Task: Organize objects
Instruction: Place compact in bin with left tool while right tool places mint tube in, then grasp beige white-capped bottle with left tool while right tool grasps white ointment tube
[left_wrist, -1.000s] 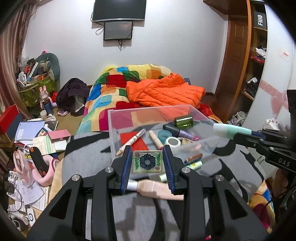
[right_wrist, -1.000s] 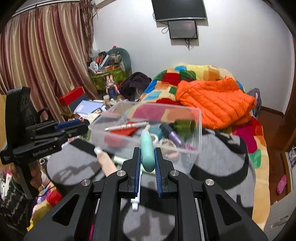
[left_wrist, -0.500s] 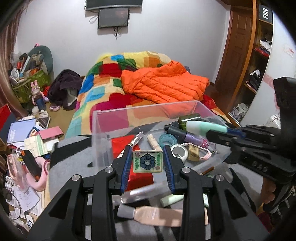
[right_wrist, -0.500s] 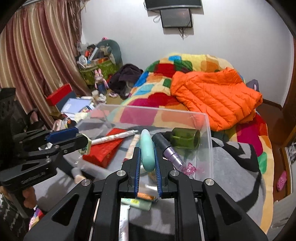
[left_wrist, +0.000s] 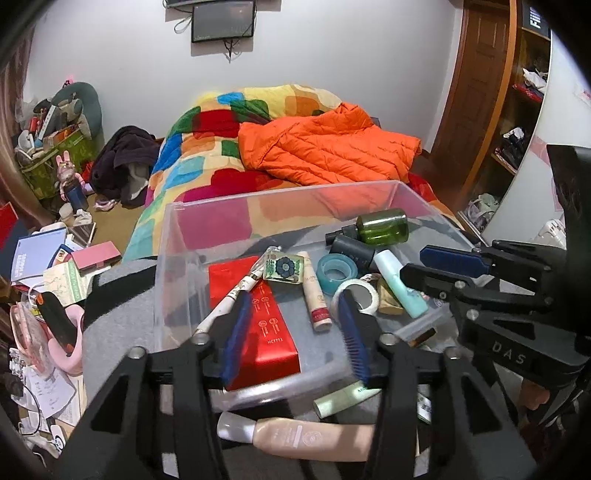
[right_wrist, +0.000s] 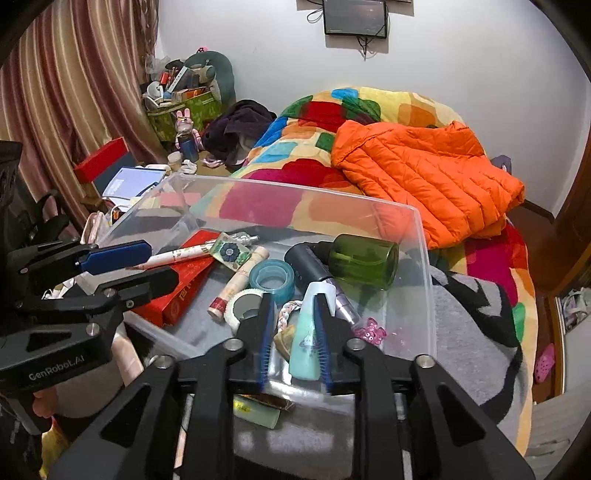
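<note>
Clear bin sits on the bed; my left tool has sprung apart, flower tile now lying inside the bin. My right tool, too, is apart: teal tube dropped in beside the tile. Two sorted!

Black left gripper and right gripper, blue ribbed pads, silver screws

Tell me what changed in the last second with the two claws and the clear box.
The left claw let go of the square flower-printed tile; the right claw released the mint-green tube. Both now lie inside the clear plastic box. The other box items look unmoved.
</note>
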